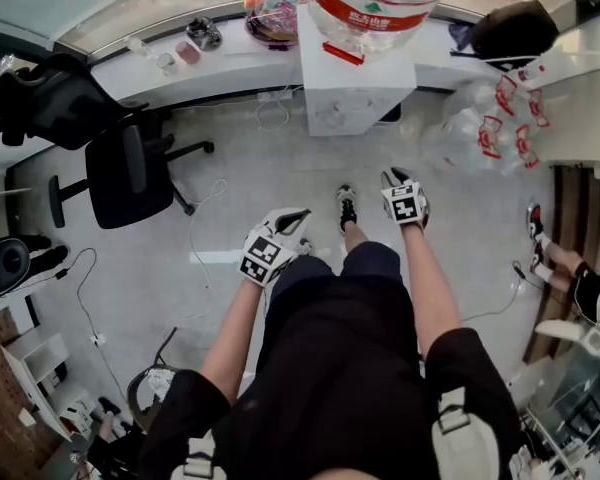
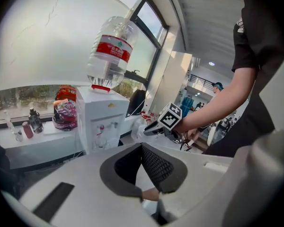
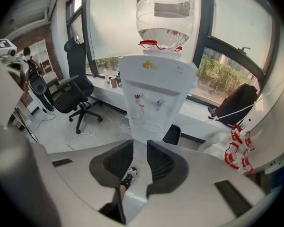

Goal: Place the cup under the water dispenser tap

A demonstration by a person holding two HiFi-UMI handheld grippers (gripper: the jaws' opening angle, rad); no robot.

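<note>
Left gripper (image 2: 142, 148) clenched, pad tips meeting on nothing. Ahead, white water dispenser (image 3: 151, 86) upright under its inverted bottle (image 3: 163, 13), red tap (image 3: 137, 98) facing this way. Right gripper (image 3: 139, 143) parted and empty, only floor and a shoe (image 3: 128, 176) showing through the gap.

Likely trouble from here: hunting for a clear, light cup that is hard to see, then clipping it with a jaw and tipping it.

No cup held, and none surely made out anywhere. Perhaps a faint clear shape in the tap recess, too vague to call. Heading and long axis impossible to tell.
</note>
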